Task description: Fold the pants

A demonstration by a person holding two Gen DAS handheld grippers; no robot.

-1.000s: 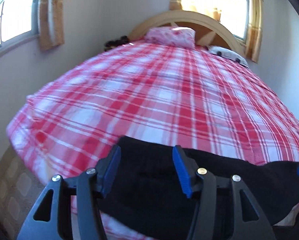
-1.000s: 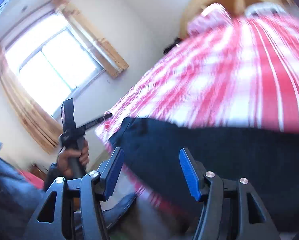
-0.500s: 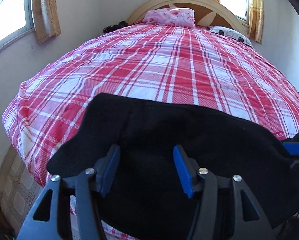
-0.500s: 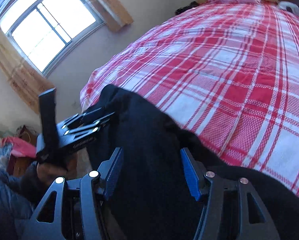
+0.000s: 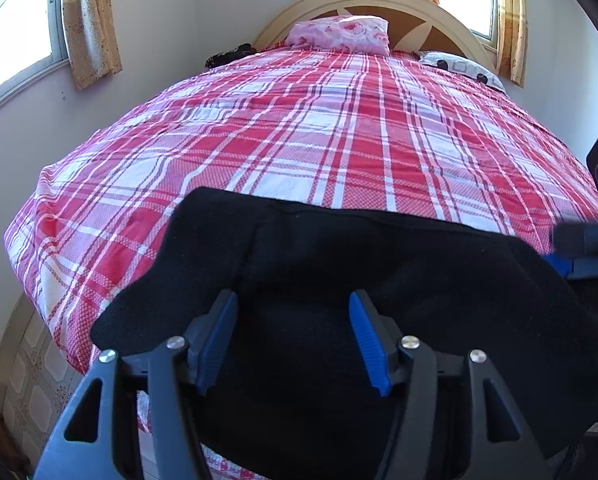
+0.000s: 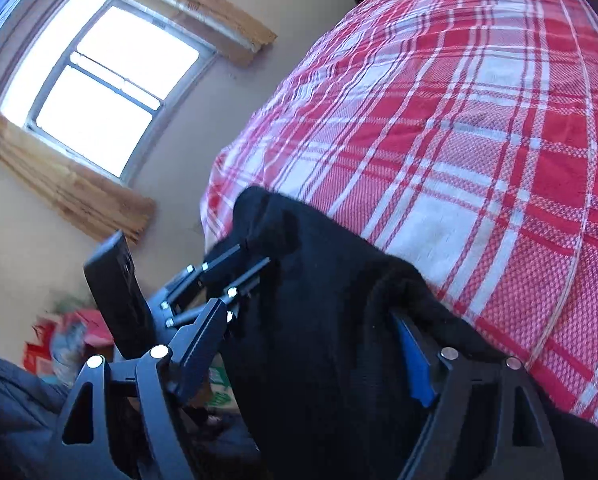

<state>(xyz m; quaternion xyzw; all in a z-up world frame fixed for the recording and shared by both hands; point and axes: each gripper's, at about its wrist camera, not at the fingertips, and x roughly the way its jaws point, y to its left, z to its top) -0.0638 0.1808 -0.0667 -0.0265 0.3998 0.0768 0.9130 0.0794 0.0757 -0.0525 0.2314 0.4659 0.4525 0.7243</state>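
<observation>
Nearest, the left gripper is seen with its jaws parting, the black pants lying between the blue pads without being pressed, while the right gripper is likewise being opened, the dark cloth draped between and over its fingers. Just beyond, the pants are spread across the near edge of the bed's red plaid cover. Farther off, a pink pillow is set against the arched headboard.
</observation>
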